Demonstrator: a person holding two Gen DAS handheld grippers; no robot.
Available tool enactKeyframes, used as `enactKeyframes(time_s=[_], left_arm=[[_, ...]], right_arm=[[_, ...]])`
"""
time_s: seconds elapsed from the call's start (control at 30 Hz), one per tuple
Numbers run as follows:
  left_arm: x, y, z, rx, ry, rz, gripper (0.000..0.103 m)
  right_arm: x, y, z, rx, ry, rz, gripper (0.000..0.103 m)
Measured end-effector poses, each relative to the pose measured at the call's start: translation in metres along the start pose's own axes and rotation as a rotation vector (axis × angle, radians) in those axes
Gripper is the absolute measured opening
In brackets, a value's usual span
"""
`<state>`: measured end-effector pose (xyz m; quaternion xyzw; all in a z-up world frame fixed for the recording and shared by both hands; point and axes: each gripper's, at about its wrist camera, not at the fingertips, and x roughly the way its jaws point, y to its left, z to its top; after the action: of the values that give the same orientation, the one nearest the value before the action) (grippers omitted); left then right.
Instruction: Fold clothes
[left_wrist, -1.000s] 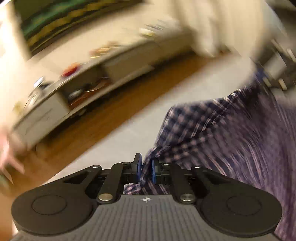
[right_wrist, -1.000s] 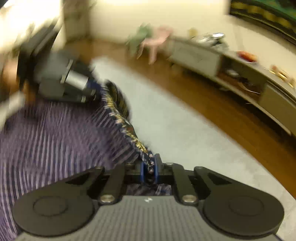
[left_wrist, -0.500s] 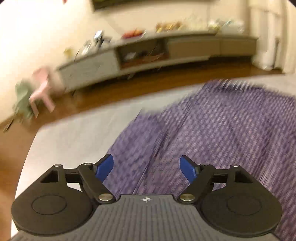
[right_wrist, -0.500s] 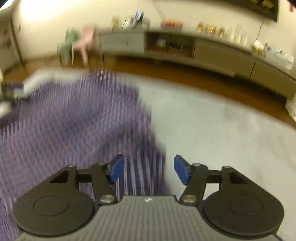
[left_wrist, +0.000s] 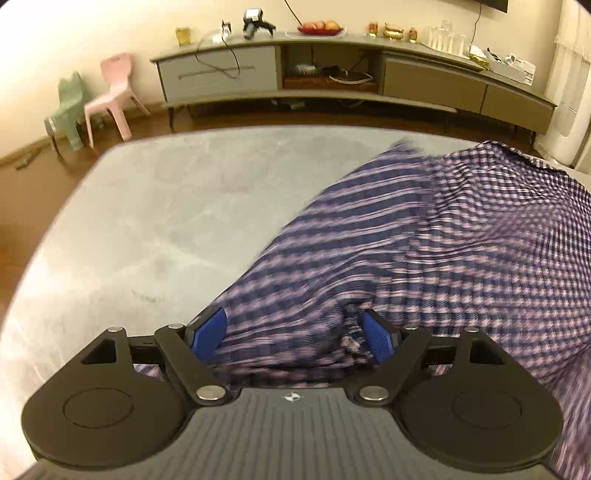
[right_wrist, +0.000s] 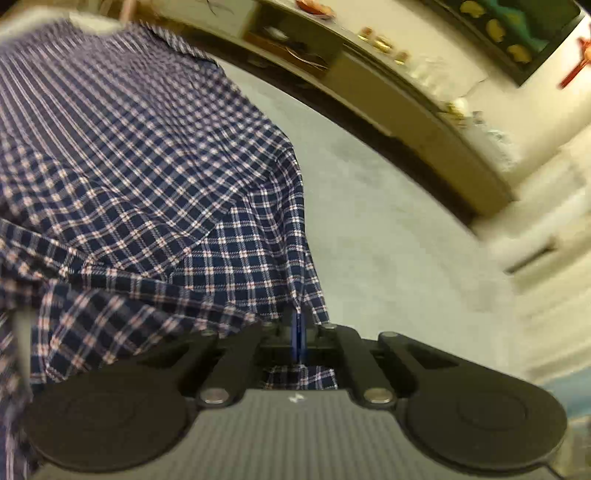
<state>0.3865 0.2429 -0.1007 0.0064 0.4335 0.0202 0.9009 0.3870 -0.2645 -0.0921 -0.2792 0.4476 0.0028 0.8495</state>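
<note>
We work over a grey mat (left_wrist: 155, 221) on a wooden floor, a long low cabinet (left_wrist: 332, 74) at twelve o'clock. The plaid shirt (left_wrist: 443, 240) lies spread on the mat from centre to three o'clock. Our left gripper (left_wrist: 293, 334) stands wide apart over a bunched edge, touching nothing firmly, likely lining up a fresh hold. Our right gripper (right_wrist: 298, 332) has just closed and pinches the shirt's (right_wrist: 147, 166) side edge, probably to lift it. Only the right view shows that pinch and the crisp weave; only the left shows two small chairs (left_wrist: 92, 103) at ten o'clock.
</note>
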Motion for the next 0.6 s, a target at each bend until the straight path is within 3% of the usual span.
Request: enactKeyframes(time_s=[0.07, 0.13, 0.23, 0.3, 0.43, 0.6], left_arm=[[-0.003, -0.001, -0.003, -0.008, -0.008, 0.001, 0.08], [-0.004, -0.004, -0.003, -0.009, -0.017, -0.014, 0.08], [-0.004, -0.009, 0.004, -0.006, -0.04, -0.046, 0.08], [-0.004, -0.016, 0.018, 0.005, -0.069, -0.069, 0.08], [-0.001, -0.039, 0.051, 0.056, -0.118, -0.115, 0.08], [0.046, -0.077, 0.091, 0.188, -0.074, -0.045, 0.077]], right_arm=[[-0.01, -0.006, 0.006, 0.064, -0.021, 0.003, 0.013], [-0.033, -0.01, 0.015, 0.149, -0.101, 0.072, 0.017], [-0.055, -0.009, 0.04, 0.227, -0.183, 0.224, 0.036], [-0.054, -0.006, 0.059, 0.228, -0.198, 0.275, 0.048], [-0.025, -0.004, 0.106, 0.27, -0.215, 0.309, 0.061], [0.033, -0.015, 0.136, 0.359, -0.175, 0.353, 0.062]])
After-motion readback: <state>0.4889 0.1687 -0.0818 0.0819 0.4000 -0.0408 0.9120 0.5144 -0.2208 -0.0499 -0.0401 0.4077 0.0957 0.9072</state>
